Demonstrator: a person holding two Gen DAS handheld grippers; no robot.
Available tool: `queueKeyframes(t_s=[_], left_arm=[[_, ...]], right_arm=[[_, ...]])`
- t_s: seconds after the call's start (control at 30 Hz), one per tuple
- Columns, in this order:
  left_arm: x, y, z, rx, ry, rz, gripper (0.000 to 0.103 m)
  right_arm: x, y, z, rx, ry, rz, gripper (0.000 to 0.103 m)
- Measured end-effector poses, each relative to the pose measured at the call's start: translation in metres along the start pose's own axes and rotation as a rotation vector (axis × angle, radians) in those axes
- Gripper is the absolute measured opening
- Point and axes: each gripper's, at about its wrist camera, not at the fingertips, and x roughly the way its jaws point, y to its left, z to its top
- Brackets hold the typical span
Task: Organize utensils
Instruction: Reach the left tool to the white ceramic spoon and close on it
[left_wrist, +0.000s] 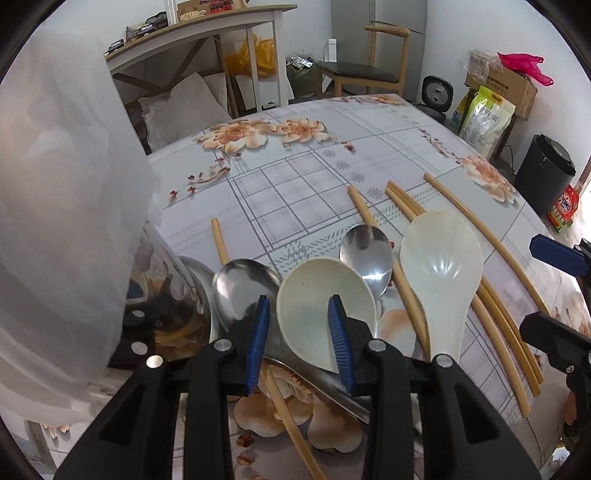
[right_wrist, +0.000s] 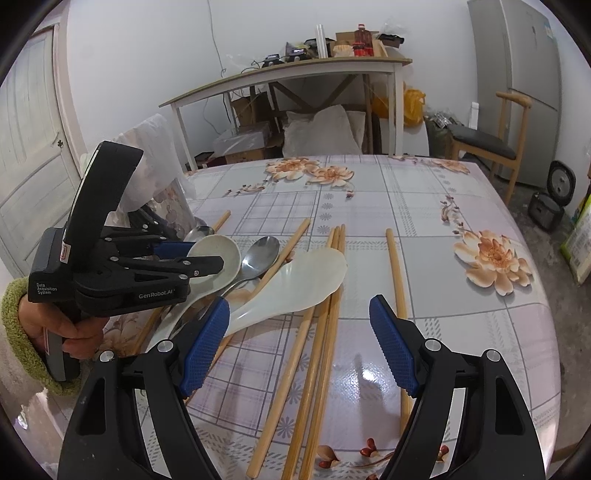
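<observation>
Left wrist view: the left claw (left_wrist: 298, 321) stands partly apart, straddling the cream ladle (left_wrist: 317, 310)'s bowl near the counter (left_wrist: 288, 184)'s near edge, pads seemingly not pressing yet. The step looks like picking this ladle; next, closing fully.

Right wrist view: the right claw (right_wrist: 299, 343) is wide apart and empty above the chopsticks (right_wrist: 325, 332), beside the white rice paddle (right_wrist: 291, 288).

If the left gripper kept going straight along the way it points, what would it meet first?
Most likely the round cream plastic spoon: its bowl already sits between the left gripper's blue pads, with the large steel ladle just beside. Depth is uncertain.
</observation>
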Motion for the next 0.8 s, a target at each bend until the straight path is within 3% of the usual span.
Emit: queueKeyframes(t_s=[0.1,0.17,0.37,0.57,0.8], left_arm=[[0.000,0.000,-0.001,-0.005,-0.001,-0.002,0.032],[-0.002,0.001,-0.002,-0.011,-0.001,-0.001,0.021],[-0.012,0.006,-0.001,-0.041,-0.022,-0.025,0.007],[-0.030,0.007,-0.001,-0.076,-0.053,-0.074,0.004],[-0.089,0.010,-0.011,-0.128,-0.159,-0.146,0.004]], right_arm=[[0.001,-0.001,0.000,0.004,-0.001,-0.002,0.074],[-0.001,-0.001,0.000,0.007,-0.002,-0.003,0.074],[-0.004,-0.004,0.000,0.013,-0.007,-0.011,0.074],[-0.015,-0.008,0.002,0.028,-0.024,-0.015,0.074],[-0.037,-0.016,0.010,0.068,-0.048,0.021,0.067]])
